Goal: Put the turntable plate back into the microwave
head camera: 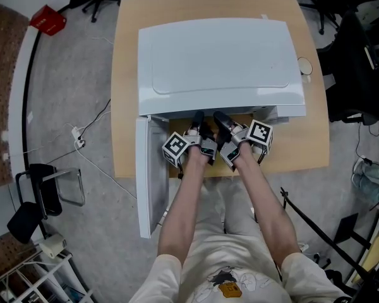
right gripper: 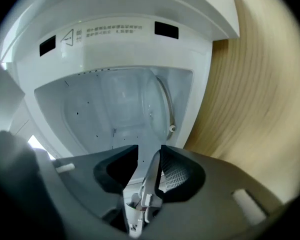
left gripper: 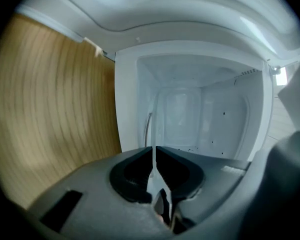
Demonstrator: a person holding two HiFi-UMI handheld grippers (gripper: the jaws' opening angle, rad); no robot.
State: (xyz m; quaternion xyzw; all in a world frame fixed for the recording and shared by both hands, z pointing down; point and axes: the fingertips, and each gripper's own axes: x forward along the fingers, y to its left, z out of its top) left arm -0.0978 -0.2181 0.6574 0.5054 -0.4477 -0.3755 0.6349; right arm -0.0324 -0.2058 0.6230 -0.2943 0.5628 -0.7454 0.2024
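A white, boxy microwave (head camera: 221,62) is set on a pale wooden tabletop (head camera: 126,106), with its door (head camera: 148,169) swung open at the left. The round, clear glass plate (right gripper: 157,106) is held flat, low inside the smooth white cavity. Its thin near rim is clenched by the left gripper (left gripper: 154,151). The right gripper (right gripper: 149,151) is released, its jaws set apart around the rim.

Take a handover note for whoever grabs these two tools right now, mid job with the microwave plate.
Left tool: shut on the rim of the glass plate.
Right tool: open, the rim between its jaws, not gripped.
Microwave on the table, door swung open.
Done: glass plate reaches into the cavity.
Left: I can't tell if it's seated; likely lower it flat, release, pull both tools out.
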